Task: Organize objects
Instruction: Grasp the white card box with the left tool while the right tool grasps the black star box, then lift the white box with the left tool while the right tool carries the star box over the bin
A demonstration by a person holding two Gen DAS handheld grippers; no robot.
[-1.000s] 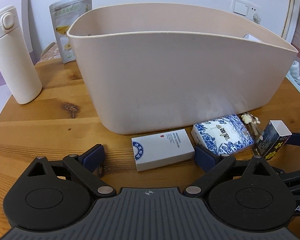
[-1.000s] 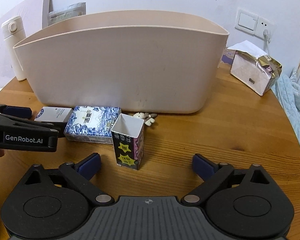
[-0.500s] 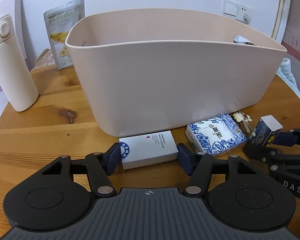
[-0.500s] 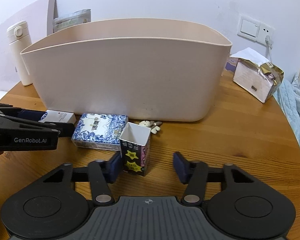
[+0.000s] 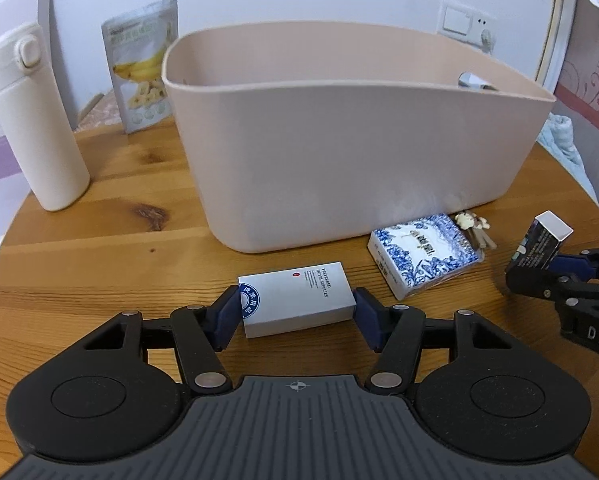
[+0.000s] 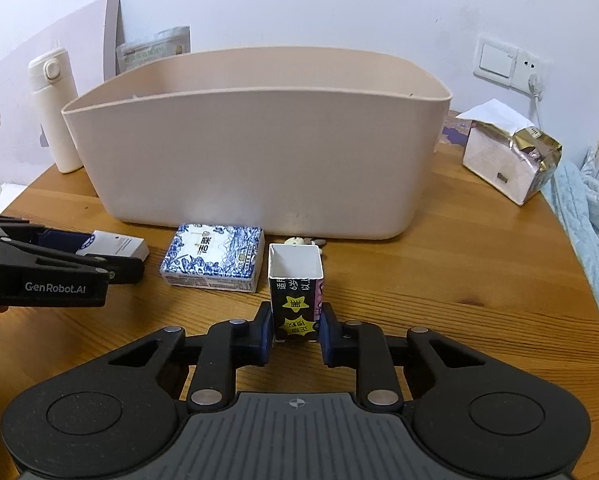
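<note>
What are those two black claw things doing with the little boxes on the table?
A person is tidying up with a gripper in each hand. The left gripper has its fingers pressed on the ends of a white box. The right gripper is pinching a small black carton with yellow stars. Both boxes sit on the wooden table, in front of the big beige tub. A blue-patterned box waits between them.
</note>
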